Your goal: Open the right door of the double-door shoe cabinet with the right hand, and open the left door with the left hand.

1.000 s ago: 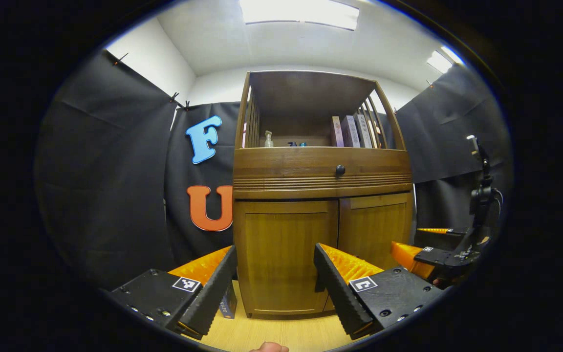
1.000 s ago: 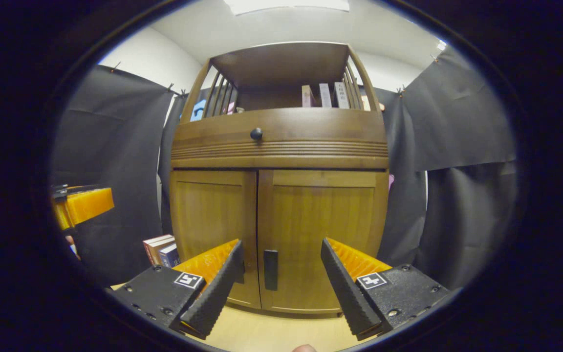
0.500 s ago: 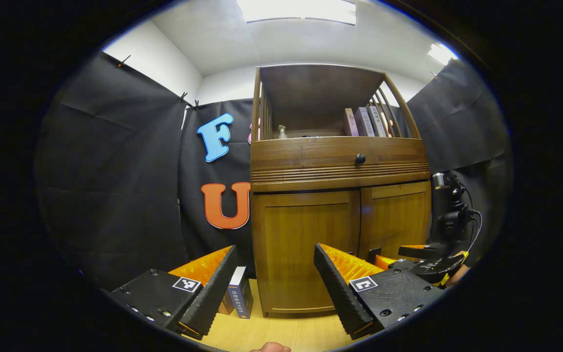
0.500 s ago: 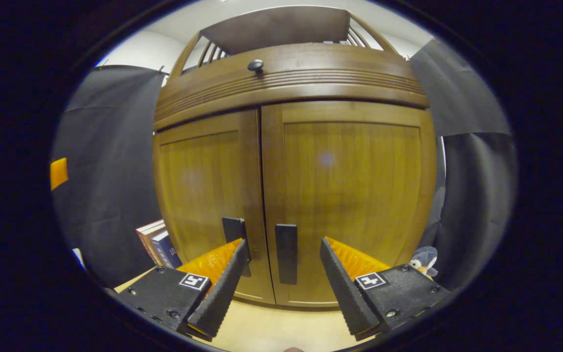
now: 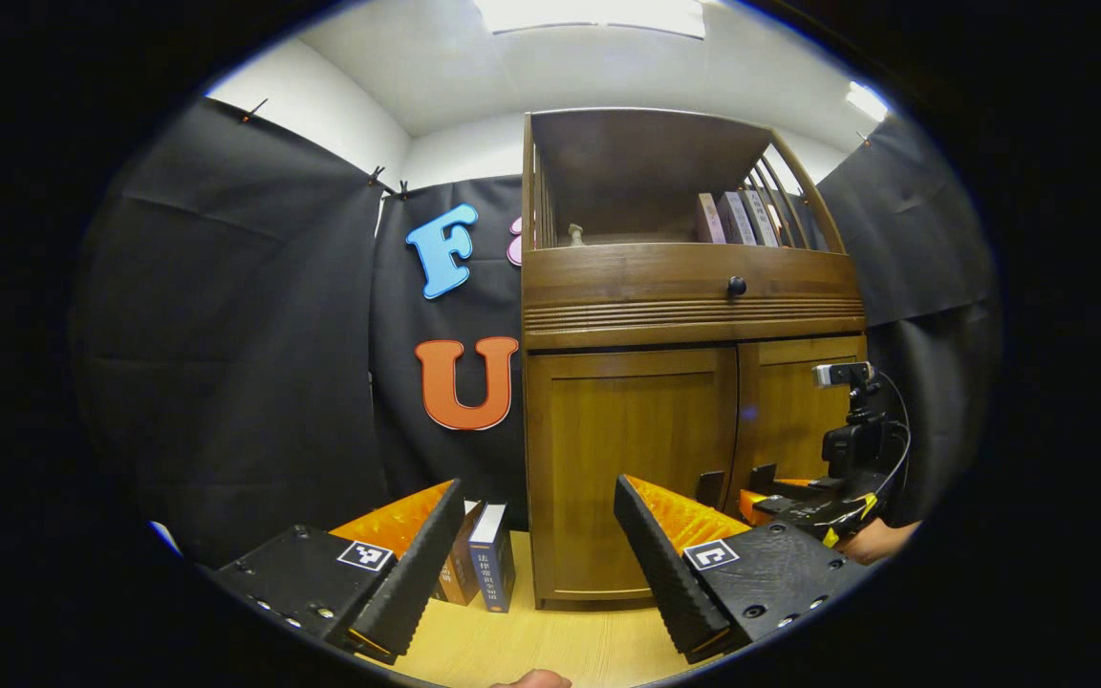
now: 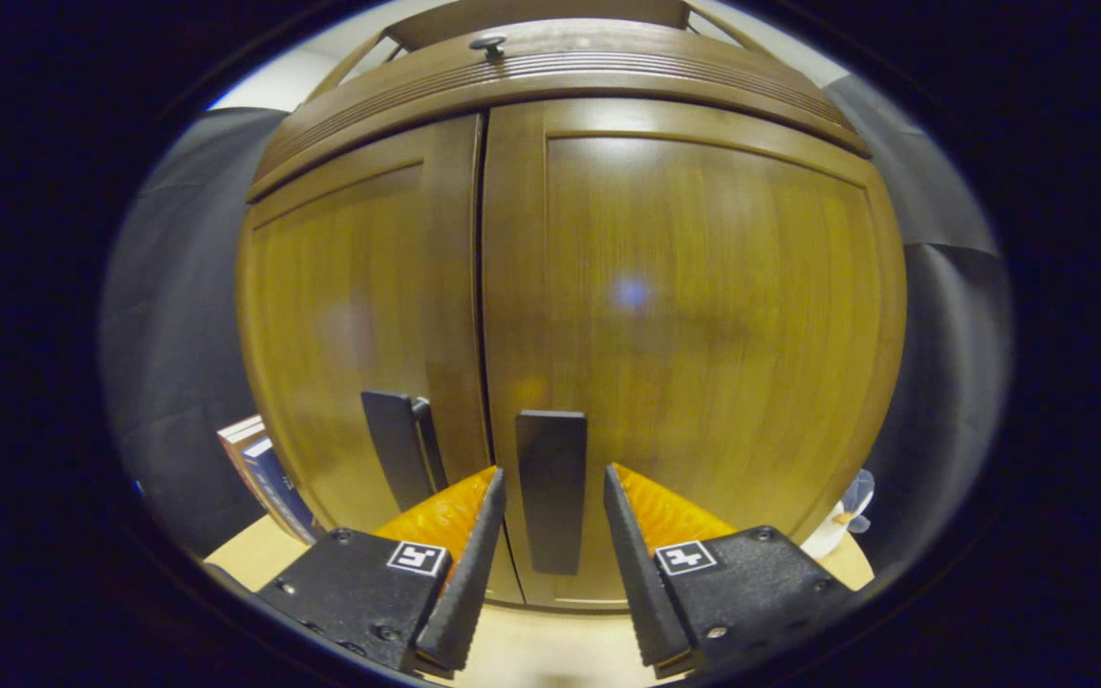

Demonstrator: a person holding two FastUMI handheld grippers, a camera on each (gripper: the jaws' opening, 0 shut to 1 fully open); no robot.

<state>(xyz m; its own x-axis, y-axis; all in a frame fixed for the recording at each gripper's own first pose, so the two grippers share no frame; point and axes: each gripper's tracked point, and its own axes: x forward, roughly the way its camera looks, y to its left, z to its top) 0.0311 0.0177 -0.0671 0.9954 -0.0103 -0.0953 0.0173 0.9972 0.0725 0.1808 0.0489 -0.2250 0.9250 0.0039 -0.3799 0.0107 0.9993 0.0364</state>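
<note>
The wooden shoe cabinet [image 5: 684, 306] stands with both doors closed. In the right gripper view the right door [image 6: 703, 315] looms very close, and its dark vertical handle [image 6: 550, 444] stands between the fingers of my right gripper [image 6: 553, 478]. The jaws are narrowed with a thin gap on each side of the handle. The left door's handle [image 6: 396, 459] is just to the left. In the left gripper view my left gripper [image 5: 539, 492] is open and stays back from the left door [image 5: 632, 468]. The right gripper [image 5: 799, 502] shows there at the handles, held by a hand.
Several books [image 5: 485, 566] stand on the wooden floor to the left of the cabinet. A soft toy [image 6: 847, 499] lies at its right side. A drawer with a round knob [image 5: 736, 285] and an open shelf with books [image 5: 737, 218] sit above the doors.
My right gripper moved in close to the right door and its fingers narrowed around the handle. The left gripper's view swung left, so the cabinet sits farther right in it.
</note>
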